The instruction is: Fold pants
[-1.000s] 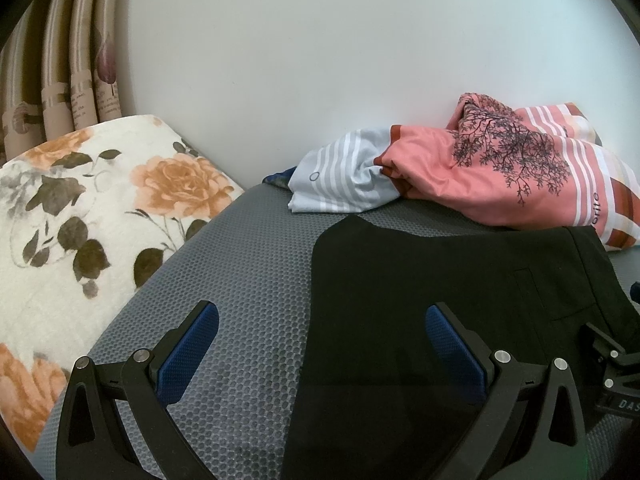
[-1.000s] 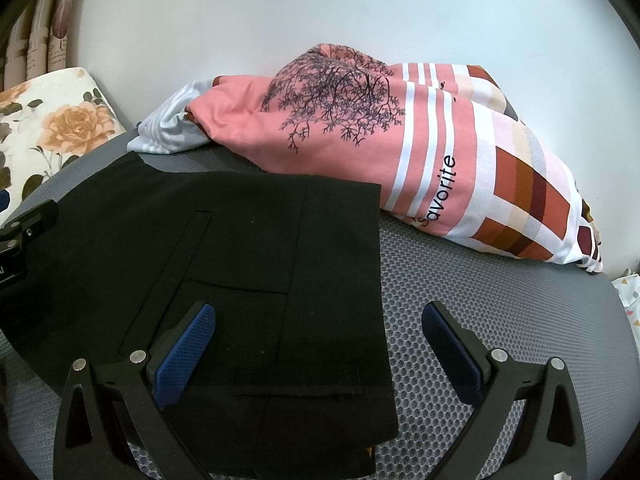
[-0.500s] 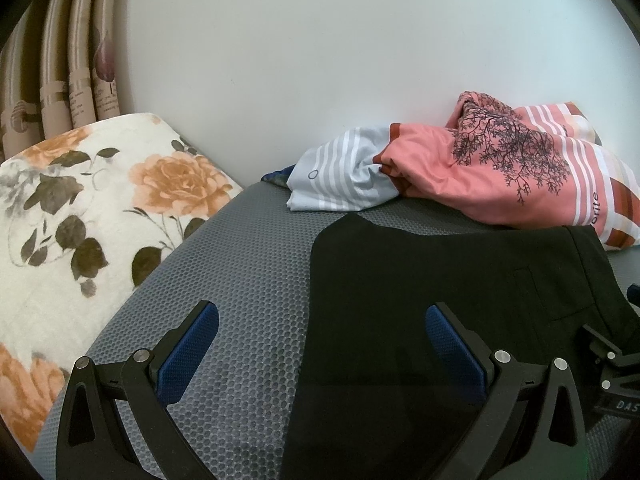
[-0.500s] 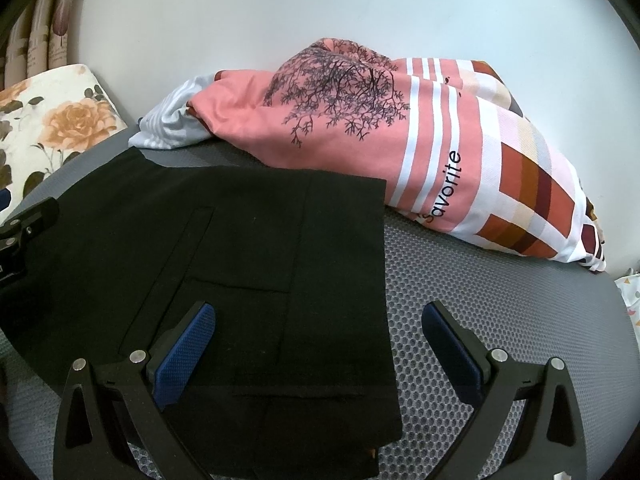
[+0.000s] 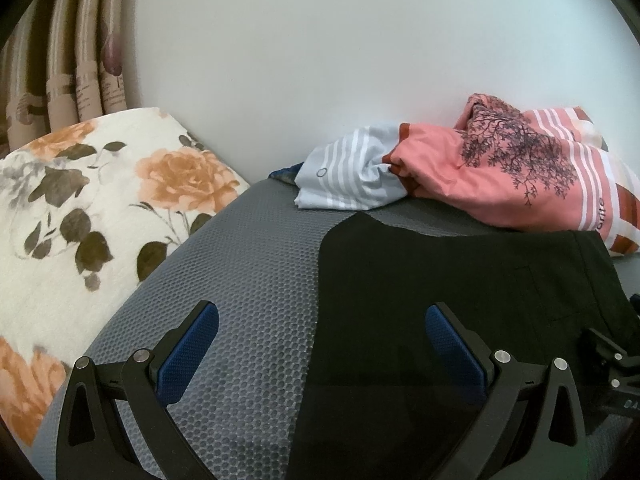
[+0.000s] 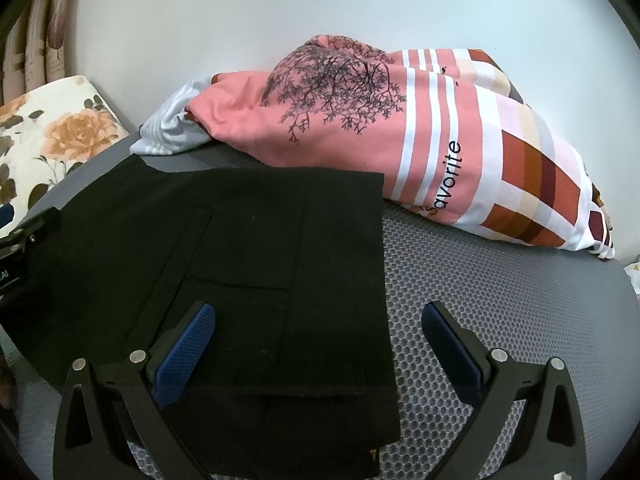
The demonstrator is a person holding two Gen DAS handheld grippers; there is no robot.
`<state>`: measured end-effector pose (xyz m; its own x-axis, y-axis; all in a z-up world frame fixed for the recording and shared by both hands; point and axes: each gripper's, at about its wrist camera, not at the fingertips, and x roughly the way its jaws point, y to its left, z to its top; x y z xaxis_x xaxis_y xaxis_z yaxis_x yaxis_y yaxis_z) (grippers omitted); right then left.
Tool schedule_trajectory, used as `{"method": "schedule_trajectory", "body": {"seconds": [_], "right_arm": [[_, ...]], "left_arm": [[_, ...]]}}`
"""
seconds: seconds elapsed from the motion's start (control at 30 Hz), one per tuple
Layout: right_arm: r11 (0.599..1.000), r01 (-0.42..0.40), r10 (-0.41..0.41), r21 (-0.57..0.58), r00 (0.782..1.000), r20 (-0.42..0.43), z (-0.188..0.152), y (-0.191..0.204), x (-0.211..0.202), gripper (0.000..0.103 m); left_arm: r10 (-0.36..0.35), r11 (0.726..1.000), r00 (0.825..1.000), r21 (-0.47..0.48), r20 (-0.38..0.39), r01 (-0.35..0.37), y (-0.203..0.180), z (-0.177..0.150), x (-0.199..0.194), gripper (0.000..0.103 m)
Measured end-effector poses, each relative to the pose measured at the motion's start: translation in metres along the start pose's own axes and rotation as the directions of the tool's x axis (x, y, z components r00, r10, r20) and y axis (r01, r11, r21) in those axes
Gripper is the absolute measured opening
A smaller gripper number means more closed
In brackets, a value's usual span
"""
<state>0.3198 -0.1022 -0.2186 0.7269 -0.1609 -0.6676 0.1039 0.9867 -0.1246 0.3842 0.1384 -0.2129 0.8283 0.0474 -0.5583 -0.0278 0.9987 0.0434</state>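
**Both grippers open over pants that already look folded**

The left gripper (image 5: 322, 340) hangs with its jaws spread wide and nothing between them; its left pad is over bare mattress, its right pad over black cloth. The right gripper (image 6: 318, 338) is just as wide open and empty, straddling the right edge of the pants (image 6: 240, 264), one pad above the cloth and one above the grey mattress (image 6: 500, 280).

The pants lie flat on the mattress as a compact, nearly square stack, with layered edges showing at the near right corner and a pocket seam on top (the fabric is too dark to count the layers). By that shape the folding seems largely done. What may remain is a last fold or a smoothing of the edges.

Behind the pants, a pink patterned quilt (image 6: 400, 120) is bunched along the wall, and a flowered pillow (image 5: 80, 208) sits to the left.
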Motion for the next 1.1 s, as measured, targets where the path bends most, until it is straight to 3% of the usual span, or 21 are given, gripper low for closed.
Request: {"method": "schedule_trajectory", "body": {"seconds": [0.13,0.3,0.5,0.67,0.93,1.1], "right_arm": [[1.000,0.014,-0.014,0.005,0.999,0.045,0.000,-0.001,-0.008,0.102],[1.000,0.005,-0.007,0.024,0.995,0.099,-0.004,-0.005,-0.025,0.102],[0.994,-0.083,0.076,0.077,0.993,0.085,-0.033,-0.015,-0.062,0.103],[0.987,-0.135,0.126,0.089,0.987,0.098,-0.044,-0.023,-0.097,0.103],[0.983,-0.176,0.169,0.056,0.979,0.118,-0.057,-0.024,-0.147,0.103],[0.977,-0.200,0.188,0.076,0.973,0.135,-0.062,-0.035,-0.174,0.103]], "left_arm": [[0.034,0.999,0.999,-0.008,0.010,-0.033,0.002,0.002,-0.002,0.102],[0.136,0.991,0.989,-0.011,0.054,-0.136,0.001,-0.003,-0.019,0.102],[0.117,0.986,0.991,0.113,0.064,-0.123,-0.025,-0.024,-0.057,0.102],[0.060,0.982,0.998,0.176,0.030,-0.064,-0.051,-0.039,-0.090,0.102],[-0.057,0.990,0.997,0.122,-0.053,0.063,-0.065,-0.043,-0.132,0.102],[-0.084,0.991,0.994,0.096,-0.069,0.091,-0.065,-0.044,-0.155,0.102]]}}
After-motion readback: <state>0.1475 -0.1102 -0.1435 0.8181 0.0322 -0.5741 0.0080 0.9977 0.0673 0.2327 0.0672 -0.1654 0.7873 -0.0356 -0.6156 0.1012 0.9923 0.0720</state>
